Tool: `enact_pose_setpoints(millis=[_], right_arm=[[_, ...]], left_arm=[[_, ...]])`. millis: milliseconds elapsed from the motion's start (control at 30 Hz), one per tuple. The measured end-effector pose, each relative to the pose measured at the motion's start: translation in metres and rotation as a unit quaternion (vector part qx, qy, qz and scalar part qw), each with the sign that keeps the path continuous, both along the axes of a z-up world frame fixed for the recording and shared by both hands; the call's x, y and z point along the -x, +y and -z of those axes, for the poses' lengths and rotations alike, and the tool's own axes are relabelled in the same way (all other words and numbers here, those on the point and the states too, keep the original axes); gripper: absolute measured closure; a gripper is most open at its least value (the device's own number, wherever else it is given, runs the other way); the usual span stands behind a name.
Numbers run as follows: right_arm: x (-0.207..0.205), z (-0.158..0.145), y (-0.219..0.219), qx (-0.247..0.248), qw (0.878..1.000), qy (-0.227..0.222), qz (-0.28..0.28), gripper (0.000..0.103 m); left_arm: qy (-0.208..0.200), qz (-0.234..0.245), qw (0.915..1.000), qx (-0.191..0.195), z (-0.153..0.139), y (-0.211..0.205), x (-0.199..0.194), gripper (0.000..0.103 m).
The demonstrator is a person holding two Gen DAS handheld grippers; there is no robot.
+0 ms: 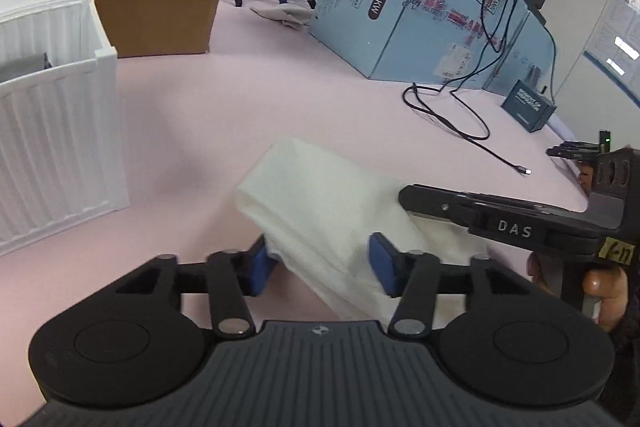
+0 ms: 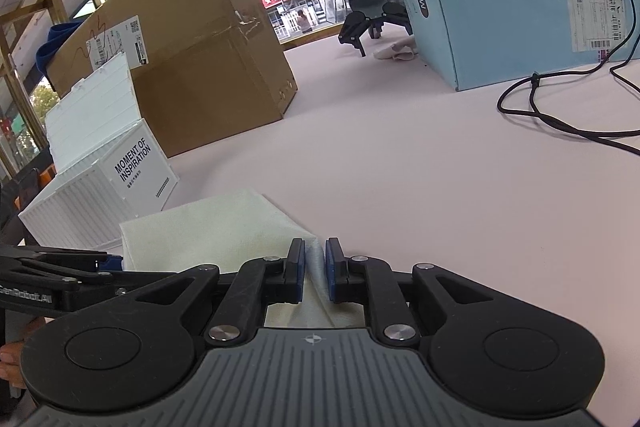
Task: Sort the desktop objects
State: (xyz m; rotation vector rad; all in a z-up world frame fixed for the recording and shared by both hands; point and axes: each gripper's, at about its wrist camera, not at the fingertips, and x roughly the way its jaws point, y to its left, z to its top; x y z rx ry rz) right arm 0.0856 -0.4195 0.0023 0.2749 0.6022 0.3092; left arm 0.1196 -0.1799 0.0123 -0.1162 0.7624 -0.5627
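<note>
Cloth [image 1: 320, 195], soft and limp, sags between my tongs: right tongs [image 2: 316, 269] pinch its corner, left tongs [image 1: 320, 263] stand apart around its edge.

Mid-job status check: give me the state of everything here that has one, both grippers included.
Left gripper: jaws open, straddling the cloth.
Right gripper: jaws shut on the cloth's edge.
White cloth: folded, lying on the table.
White storage box: lid open, raised behind.
Black cable: loose end unplugged on the table.
</note>
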Motion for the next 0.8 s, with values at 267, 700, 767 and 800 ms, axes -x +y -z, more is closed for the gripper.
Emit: enact_pose_setpoints(millis=[267,700,767,800], right_arm=[[0.005,-0.003,0.000,0.006,1.000,-0.014,0.016,0.032],[0.007,-0.004,0.000,0.023,0.999,0.005,0.026,0.012],[0.008,-0.003,0.003,0.014,1.000,0.006,-0.002,0.012],[0.009,-0.003,0.005,0.001,1.000,0.008,-0.020,0.012]], left_arm=[[-0.046,-0.041,0.9974,-0.038,0.003,-0.005,0.009,0.092],[-0.073,-0.118,0.9880,-0.068,0.005,0.007,0.003,0.091],[-0.076,-0.119,0.9875,-0.070,0.005,0.006,0.003,0.090],[-0.078,-0.120,0.9872,-0.072,0.005,0.006,0.004,0.090]])
